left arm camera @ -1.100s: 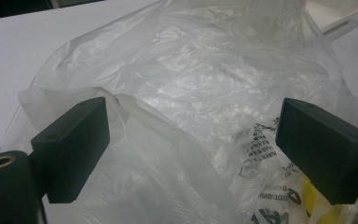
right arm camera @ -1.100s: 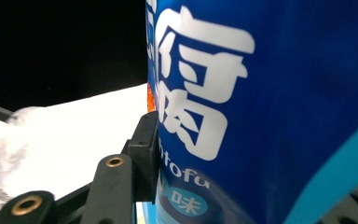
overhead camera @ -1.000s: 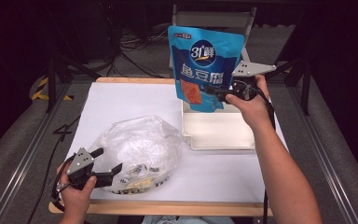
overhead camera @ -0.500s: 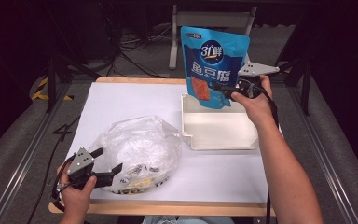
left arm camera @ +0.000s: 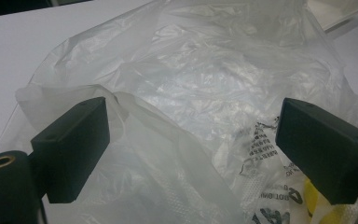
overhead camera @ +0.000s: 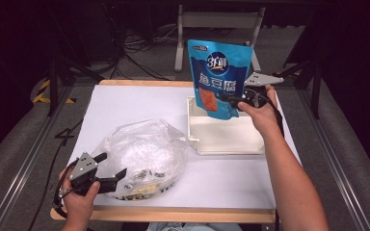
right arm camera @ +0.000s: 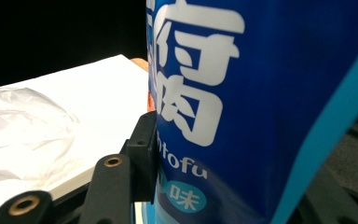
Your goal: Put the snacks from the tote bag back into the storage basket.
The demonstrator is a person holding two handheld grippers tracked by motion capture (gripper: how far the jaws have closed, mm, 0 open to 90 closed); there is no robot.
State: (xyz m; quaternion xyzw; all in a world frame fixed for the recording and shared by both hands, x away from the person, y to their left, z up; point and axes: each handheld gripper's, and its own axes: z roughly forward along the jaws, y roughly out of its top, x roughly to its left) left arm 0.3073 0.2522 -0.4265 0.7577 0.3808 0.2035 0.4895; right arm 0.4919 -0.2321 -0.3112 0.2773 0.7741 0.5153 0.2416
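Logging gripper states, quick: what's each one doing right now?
Left gripper: open, jaws on either side of the clear plastic bag.
Right gripper: shut on the blue snack pouch, held upright over the white tray.

The far-left stretch of the table (overhead camera: 125, 103) lies bare, giving open passage toward the back edge. The crumpled plastic bag (overhead camera: 144, 151) bulks over the near-left, directly ahead of the spread jaws of the left gripper (overhead camera: 111, 168). On the right, the white tray (overhead camera: 221, 139) blocks low travel, and the blue pouch (overhead camera: 219, 77) stands above its far wall, perhaps touching it.
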